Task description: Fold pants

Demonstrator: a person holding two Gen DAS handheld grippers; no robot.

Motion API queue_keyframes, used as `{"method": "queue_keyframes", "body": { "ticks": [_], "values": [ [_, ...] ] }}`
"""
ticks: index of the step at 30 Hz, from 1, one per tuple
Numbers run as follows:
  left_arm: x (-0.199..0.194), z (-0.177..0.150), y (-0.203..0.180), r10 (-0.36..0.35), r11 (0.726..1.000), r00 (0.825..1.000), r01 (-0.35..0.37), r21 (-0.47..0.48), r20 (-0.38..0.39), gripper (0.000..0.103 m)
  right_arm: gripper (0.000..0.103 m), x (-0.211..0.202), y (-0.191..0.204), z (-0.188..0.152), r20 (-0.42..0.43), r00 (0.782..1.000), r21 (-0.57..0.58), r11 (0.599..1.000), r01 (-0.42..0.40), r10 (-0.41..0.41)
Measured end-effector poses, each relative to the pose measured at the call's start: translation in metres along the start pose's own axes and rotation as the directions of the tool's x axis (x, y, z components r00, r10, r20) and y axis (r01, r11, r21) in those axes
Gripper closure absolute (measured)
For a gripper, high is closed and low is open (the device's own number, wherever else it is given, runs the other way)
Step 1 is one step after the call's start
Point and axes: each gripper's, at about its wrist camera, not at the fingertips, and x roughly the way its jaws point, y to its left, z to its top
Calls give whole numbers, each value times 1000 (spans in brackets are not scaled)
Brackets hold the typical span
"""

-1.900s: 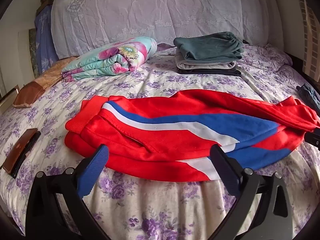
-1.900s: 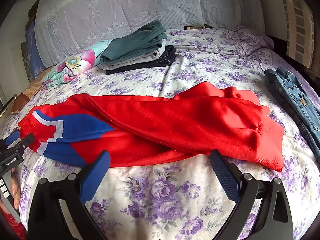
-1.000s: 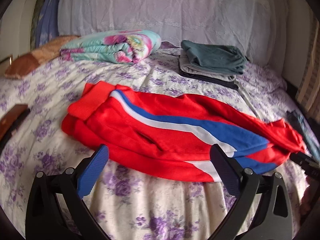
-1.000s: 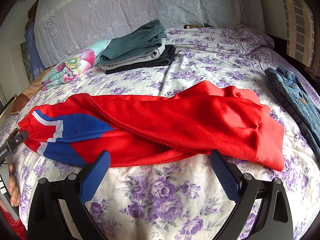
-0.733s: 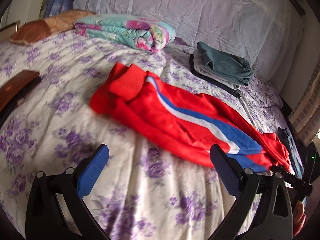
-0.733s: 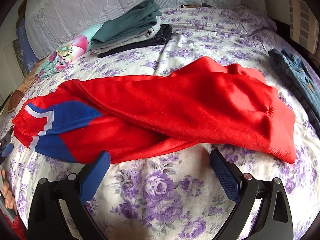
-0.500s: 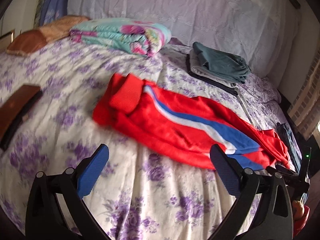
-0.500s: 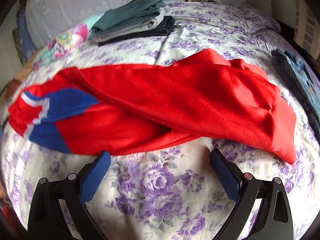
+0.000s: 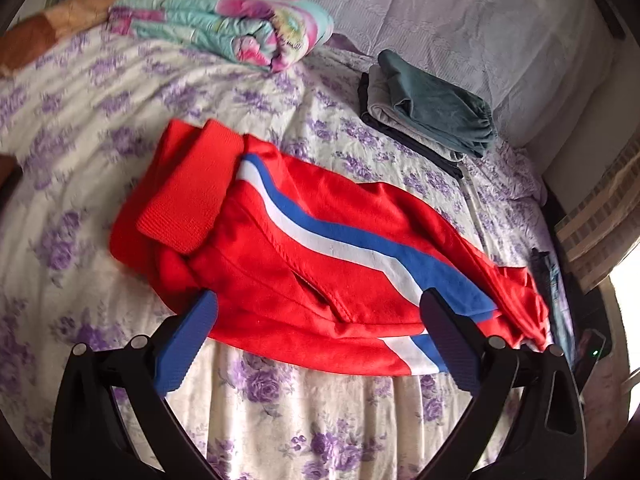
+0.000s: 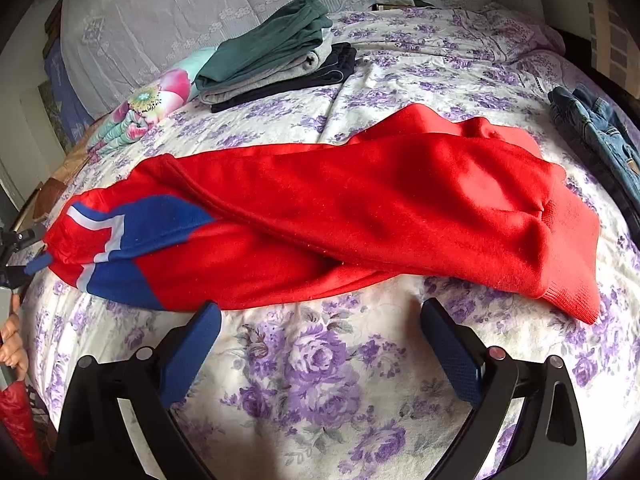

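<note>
Currently, both the left hand-held gripper (image 9: 318, 334) and right hand-held gripper (image 10: 320, 344) gape wide, empty, at the near edge of the red pants (image 10: 360, 208) lying crumpled across the bed (image 10: 320, 380). If you pinch one layer only, the twisted legs may fold askew.

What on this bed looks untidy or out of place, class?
The red pants lie rumpled, legs crossed over each other, unlike the neat folded stack behind. Loose jeans are bunched at the bed's right edge.

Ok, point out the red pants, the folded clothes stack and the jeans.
red pants (image 10: 400, 200): right wrist view, on the upper leg's plain red cloth.
folded clothes stack (image 10: 268, 52): right wrist view, on the green top garment.
jeans (image 10: 600, 132): right wrist view, on the blue denim.
</note>
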Motion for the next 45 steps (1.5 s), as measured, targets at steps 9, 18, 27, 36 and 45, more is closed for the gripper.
{"method": "queue_keyframes", "body": {
  "ticks": [9, 18, 27, 36, 45],
  "values": [
    [14, 10, 14, -69, 989, 997, 66, -133, -17, 6, 3, -4, -8, 0, 27, 998, 42, 998, -57, 56],
    [30, 15, 19, -32, 986, 996, 18, -165, -79, 90, 3, -11, -26, -2, 95, 983, 138, 975, -172, 160],
    [-29, 21, 0, -105, 986, 991, 114, -120, 83, 95, 3, -43, -23, -7, 256, 946, 88, 969, -229, 200],
    [-38, 42, -16, -133, 986, 984, 144, -88, 118, 95, 10, -25, 25, 7, 105, 908, -20, 914, -406, 406],
    [-38, 42, -11, -114, 988, 988, 124, -91, 107, 95, 22, -13, -37, 97, 213, 952, 184, 947, -262, 221]
  ]
}}
